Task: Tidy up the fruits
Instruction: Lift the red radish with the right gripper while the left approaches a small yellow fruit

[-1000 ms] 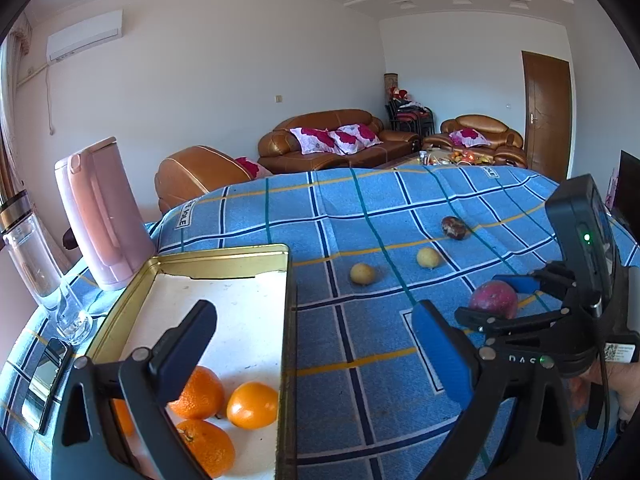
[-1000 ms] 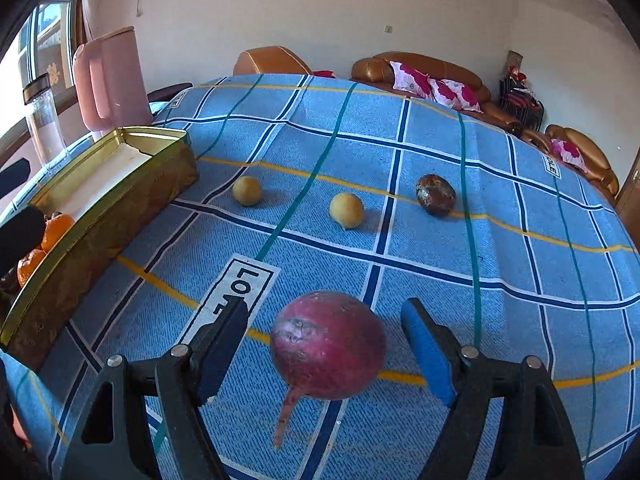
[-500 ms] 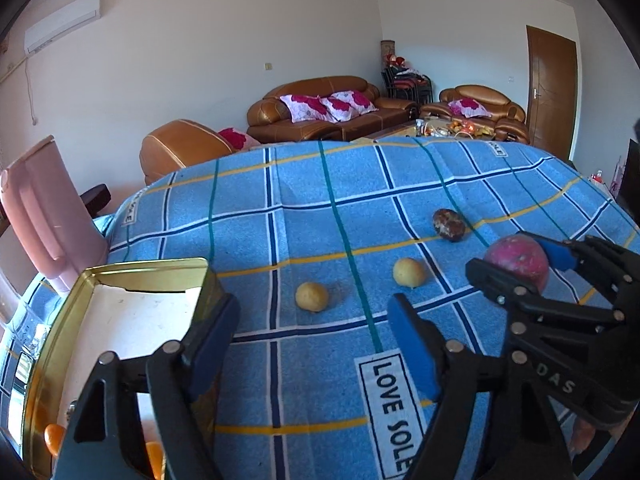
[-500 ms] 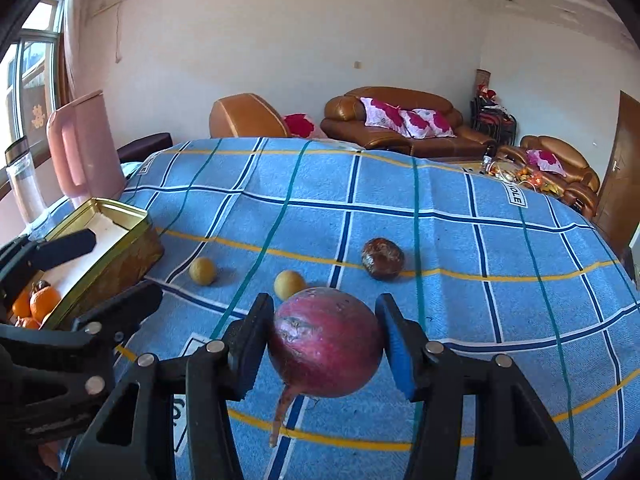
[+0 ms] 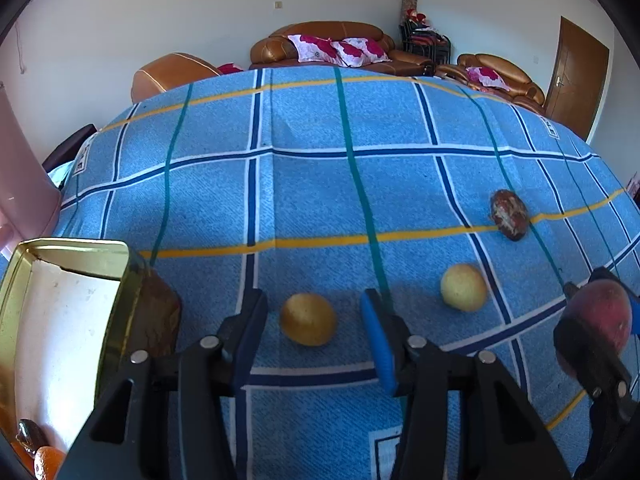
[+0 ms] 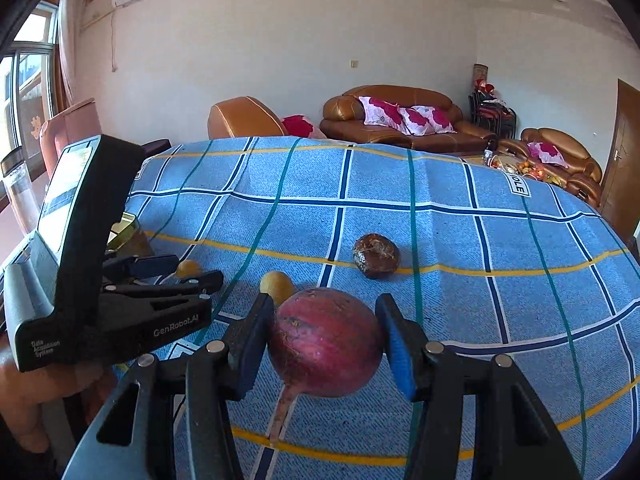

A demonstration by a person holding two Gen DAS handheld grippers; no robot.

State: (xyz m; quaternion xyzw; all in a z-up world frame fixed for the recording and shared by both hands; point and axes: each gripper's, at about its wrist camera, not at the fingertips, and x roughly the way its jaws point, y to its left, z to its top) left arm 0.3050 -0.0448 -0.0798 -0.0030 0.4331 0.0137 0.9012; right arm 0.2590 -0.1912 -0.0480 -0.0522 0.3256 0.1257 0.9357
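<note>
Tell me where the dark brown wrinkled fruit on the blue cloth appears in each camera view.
Left wrist view: the dark brown fruit lies at the right, on the yellow stripe, beyond the pale yellow fruit.
Right wrist view: the fruit lies near the centre, beyond the held red fruit.
Shared landmark: the same yellow stripe.

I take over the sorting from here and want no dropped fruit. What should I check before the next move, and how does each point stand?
1. Right gripper has the red fruit clamped between its jaws: ok.
2. Left gripper is lined up around the near yellow fruit: ok.
3. Left jaws are closing, and their pads are not yet on that fruit: not ok.
4. Gold tin has bare floor for more fruit: ok.
5. Far yellow fruit and brown fruit lie apart, clear of both grippers: ok.
6. Whether the red fruit's hanging stem will snag: cannot tell.
</note>
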